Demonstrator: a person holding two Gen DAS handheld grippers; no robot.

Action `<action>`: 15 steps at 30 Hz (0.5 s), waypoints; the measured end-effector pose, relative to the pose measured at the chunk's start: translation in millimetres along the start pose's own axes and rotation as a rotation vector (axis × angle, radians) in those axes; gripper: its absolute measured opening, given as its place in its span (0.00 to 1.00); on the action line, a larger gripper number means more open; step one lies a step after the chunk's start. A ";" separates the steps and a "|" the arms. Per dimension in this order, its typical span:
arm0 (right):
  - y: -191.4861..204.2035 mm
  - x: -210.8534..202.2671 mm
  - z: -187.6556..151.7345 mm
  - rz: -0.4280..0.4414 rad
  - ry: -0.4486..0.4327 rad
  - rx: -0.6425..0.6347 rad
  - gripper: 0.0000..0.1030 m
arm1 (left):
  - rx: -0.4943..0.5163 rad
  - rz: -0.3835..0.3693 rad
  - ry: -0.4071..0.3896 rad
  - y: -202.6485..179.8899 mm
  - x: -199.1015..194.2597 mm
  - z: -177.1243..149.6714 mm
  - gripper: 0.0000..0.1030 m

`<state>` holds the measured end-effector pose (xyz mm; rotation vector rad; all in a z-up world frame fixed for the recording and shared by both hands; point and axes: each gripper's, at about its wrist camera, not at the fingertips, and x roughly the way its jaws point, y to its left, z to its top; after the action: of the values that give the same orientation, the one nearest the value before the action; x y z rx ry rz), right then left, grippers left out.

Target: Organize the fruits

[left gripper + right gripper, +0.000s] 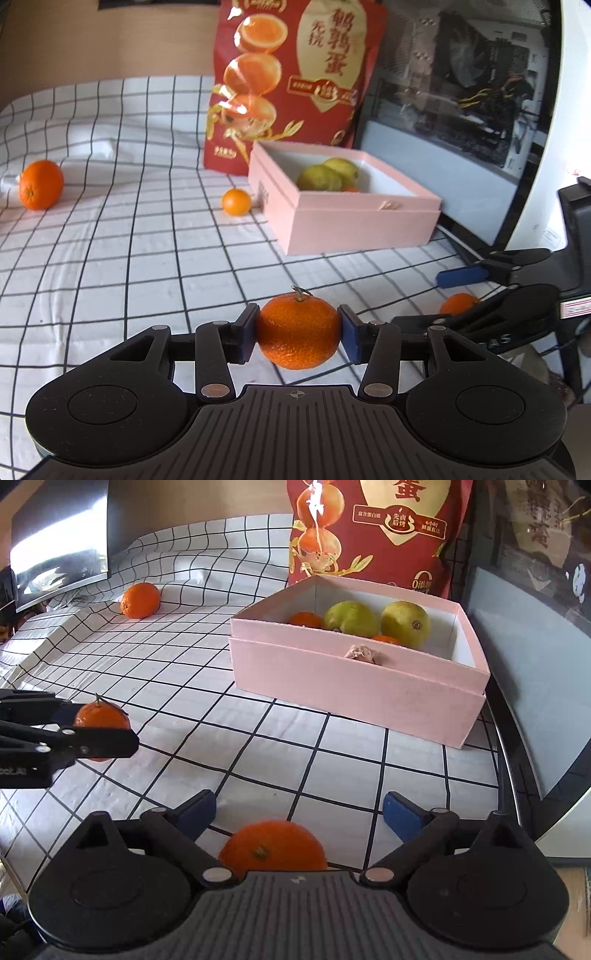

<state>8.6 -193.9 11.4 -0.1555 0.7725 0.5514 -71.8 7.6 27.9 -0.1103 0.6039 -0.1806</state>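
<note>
Where legible, red bag [291, 81]: 鹌鹑蛋

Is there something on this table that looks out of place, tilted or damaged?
Nothing looks damaged or spilled. The checkered white tablecloth is rumpled into folds at the far left, where a large round orange rests apart from the open pink cardboard box.

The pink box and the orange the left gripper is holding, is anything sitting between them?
No, only bare checkered cloth lies between the stemmed orange, held by the left gripper, and the pink box. The left wrist view shows that stretch best.
</note>
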 end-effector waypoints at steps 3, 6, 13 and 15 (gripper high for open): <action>-0.7 -1.3 0.6 -0.020 -0.006 -0.012 0.91 | 0.038 0.009 -0.022 -10.1 -6.1 3.7 0.50; -1.8 -3.3 2.2 -0.045 -0.004 -0.033 0.89 | 0.075 0.034 -0.039 -18.9 -7.3 8.9 0.50; -12.2 -18.1 -8.5 -0.003 -0.004 0.012 0.87 | 0.134 0.089 -0.050 -34.1 -2.8 17.1 0.50; -11.6 -25.9 -13.7 0.009 -0.020 0.014 0.87 | 0.141 0.084 -0.050 -35.9 -2.3 17.1 0.50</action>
<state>-8.9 -219.0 19.0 -0.1331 0.7576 0.5552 -68.8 -26.2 48.7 0.0464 0.5431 -0.1381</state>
